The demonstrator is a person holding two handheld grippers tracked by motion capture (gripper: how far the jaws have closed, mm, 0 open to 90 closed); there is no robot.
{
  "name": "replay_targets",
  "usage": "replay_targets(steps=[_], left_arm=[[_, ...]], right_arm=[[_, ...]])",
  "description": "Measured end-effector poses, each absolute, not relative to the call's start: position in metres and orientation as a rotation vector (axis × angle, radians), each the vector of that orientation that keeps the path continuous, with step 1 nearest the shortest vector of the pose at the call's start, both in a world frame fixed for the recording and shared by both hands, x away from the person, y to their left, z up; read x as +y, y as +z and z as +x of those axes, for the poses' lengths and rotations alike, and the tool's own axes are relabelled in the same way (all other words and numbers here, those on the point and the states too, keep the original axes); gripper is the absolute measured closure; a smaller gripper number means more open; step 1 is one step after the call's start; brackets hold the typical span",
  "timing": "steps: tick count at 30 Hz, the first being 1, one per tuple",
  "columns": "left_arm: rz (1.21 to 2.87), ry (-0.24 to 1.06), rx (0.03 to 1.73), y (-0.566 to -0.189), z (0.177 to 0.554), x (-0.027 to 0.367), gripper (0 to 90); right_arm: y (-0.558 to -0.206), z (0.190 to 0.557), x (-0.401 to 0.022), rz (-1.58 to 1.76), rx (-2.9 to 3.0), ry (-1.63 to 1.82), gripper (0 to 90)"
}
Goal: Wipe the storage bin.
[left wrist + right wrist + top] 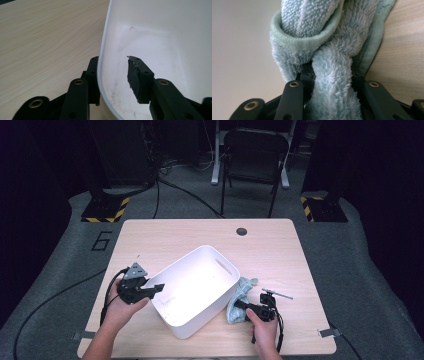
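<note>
left hand-held gripper (156, 288) | jaws astride white tub (197, 290) rim, gap visible, not clamped | right hand-held gripper (239, 304) | clenched on blue towel (239, 296) | towel at tub's 3 o'clock, on worktop (270, 250)

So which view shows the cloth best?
The right gripper view: the light blue cloth is close up, its fluffy pile and hemmed edge clear, bunched between the right hand-held gripper jaws. The high view shows it small beside the white bin. The left gripper view looks into the bin.
</note>
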State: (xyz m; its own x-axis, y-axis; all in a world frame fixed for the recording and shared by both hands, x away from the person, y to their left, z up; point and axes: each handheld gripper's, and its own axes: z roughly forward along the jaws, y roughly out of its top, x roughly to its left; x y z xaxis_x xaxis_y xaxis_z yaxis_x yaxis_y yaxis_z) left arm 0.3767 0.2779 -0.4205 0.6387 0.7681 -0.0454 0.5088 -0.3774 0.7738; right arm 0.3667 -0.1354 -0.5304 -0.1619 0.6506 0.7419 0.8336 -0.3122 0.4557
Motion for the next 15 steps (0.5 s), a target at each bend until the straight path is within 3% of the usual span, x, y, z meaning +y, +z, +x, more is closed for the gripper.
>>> replay_targets(steps=[15], left_arm=[[2.084,0.442,0.981,-0.4194,0.3729,0.2699,73.8]], right_arm=[[-0.5292,0.3678,-0.1379,-1.944,-1.734,-1.491,66.7]])
